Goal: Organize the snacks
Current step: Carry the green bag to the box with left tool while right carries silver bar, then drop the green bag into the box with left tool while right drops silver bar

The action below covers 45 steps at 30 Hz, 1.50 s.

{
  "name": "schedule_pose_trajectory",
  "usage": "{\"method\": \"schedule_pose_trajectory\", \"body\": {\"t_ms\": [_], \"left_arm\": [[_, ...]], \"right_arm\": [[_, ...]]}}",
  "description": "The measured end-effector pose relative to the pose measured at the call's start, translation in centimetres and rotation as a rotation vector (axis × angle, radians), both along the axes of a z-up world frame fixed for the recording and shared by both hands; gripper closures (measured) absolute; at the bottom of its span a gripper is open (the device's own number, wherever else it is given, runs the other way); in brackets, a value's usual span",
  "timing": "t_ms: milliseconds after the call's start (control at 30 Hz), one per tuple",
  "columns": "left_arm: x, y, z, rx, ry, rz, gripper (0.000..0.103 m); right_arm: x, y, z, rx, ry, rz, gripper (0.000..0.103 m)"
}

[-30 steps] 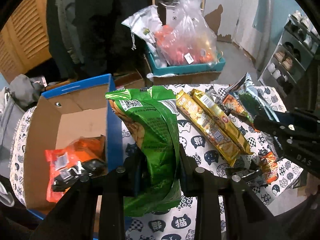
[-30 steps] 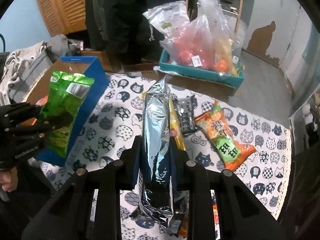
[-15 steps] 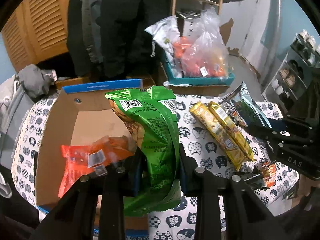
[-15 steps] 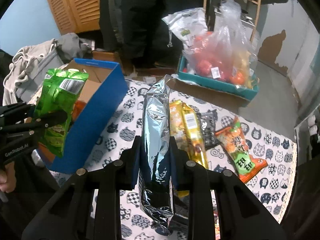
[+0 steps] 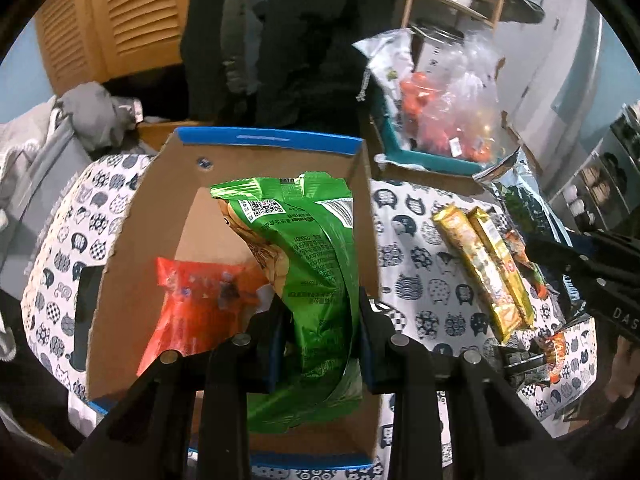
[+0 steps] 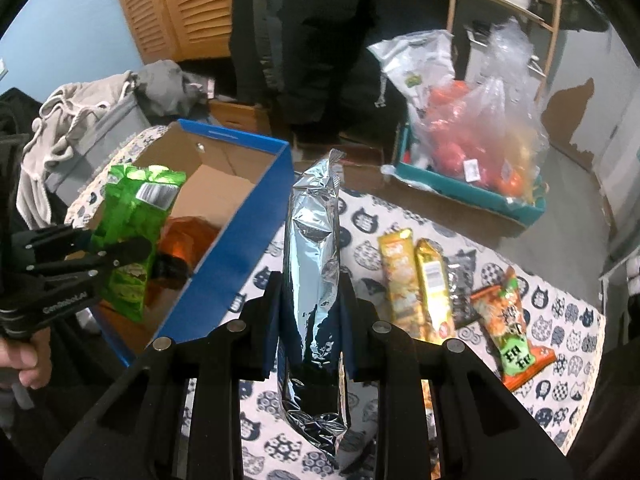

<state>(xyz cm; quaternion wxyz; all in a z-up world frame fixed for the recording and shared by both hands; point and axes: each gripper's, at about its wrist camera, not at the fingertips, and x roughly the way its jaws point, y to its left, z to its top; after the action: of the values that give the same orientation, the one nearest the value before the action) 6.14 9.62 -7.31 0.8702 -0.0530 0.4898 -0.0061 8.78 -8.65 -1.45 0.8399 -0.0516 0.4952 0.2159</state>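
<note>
One table under a cat-print cloth fills the room's middle, louvered wooden doors behind. On it sits a blue cardboard box. Over the box, the left gripper clamps a green snack bag; the right gripper pinches a silver bag above the cloth. Two gold packets lie beside.

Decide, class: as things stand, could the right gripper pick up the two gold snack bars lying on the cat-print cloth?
Probably not yet. The right gripper is shut on the silver bag, so its jaws are full. The gold snack bars lie uncovered on the cloth, so the way seems free once the bag is released.
</note>
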Motion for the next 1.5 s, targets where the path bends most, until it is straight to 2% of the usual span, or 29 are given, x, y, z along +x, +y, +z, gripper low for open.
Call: {"method": "schedule_pose_trajectory", "body": {"t_ms": [300, 567, 800, 900, 1000, 1133, 1300, 1500], "left_arm": [[-0.8, 4.0, 0.3, -0.004, -0.021, 0.062, 0.073], [-1.3, 7.8, -0.5, -0.022, -0.005, 0.118, 0.072], [-1.4, 10.4, -1.5, 0.019, 0.009, 0.162, 0.072], [-1.4, 10.9, -2.0, 0.005, 0.03, 0.168, 0.072], [-1.4, 10.9, -2.3, 0.009, 0.046, 0.173, 0.064], [-1.6, 10.7, -1.9, 0.048, 0.03, 0.181, 0.034], [-2.0, 10.8, -1.3, 0.074, 0.01, 0.18, 0.028], [-2.2, 10.7, -0.9, 0.073, 0.002, 0.177, 0.028]], "right_arm": [[0.9, 4.1, 0.2, 0.001, 0.008, 0.055, 0.08], [1.6, 8.1, 0.2, 0.006, 0.02, 0.103, 0.08], [2.5, 11.4, 0.4, 0.027, 0.035, 0.136, 0.08], [2.8, 12.5, 0.5, 0.035, 0.043, 0.144, 0.08], [3.1, 13.5, 0.5, 0.043, 0.05, 0.15, 0.08], [3.5, 14.5, 0.4, 0.053, 0.065, 0.155, 0.08], [3.7, 15.5, -0.3, 0.059, 0.093, 0.163, 0.08], [3.8, 16.3, -1.5, 0.056, 0.129, 0.173, 0.078]]}}
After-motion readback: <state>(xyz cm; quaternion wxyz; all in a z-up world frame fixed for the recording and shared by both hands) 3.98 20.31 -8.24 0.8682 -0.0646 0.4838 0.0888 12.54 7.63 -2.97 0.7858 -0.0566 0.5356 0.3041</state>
